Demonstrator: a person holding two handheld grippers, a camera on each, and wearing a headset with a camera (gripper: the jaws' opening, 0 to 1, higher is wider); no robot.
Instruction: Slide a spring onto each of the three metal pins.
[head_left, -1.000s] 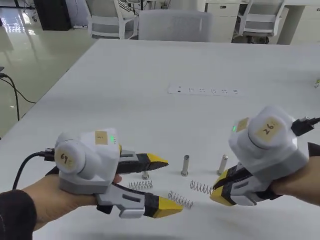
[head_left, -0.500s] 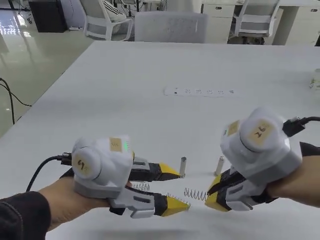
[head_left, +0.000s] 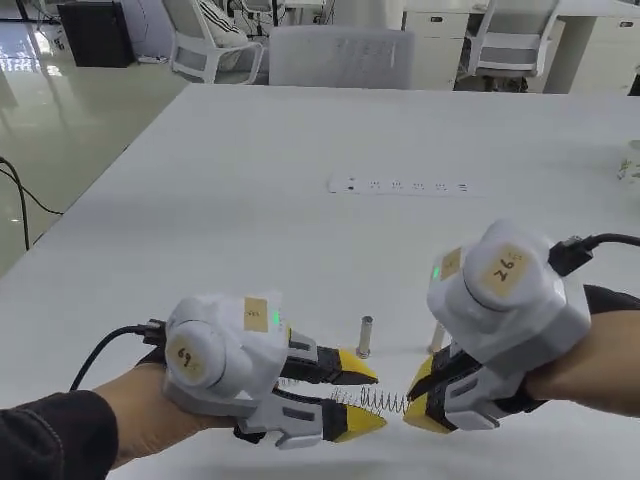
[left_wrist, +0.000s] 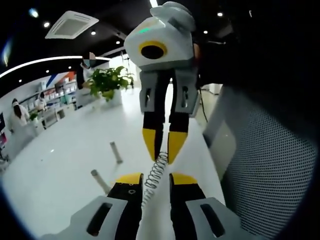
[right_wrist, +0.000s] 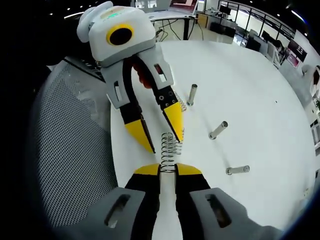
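Left gripper (head_left: 362, 394) has moved right over last second; its jaws now apart, straddling left end of thin steel coil spring (head_left: 385, 402). Right gripper (head_left: 414, 400) jaws clamped on right end. Three short grey metal pins (right_wrist: 218, 130) just beyond, bare: likely two-handed grip before threading.

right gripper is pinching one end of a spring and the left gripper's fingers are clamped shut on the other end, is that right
Not quite. The left gripper is not clamped: its fingers are spread open on either side of the spring, as the right gripper view shows. The rest holds: the right gripper is pinching one end of the spring.
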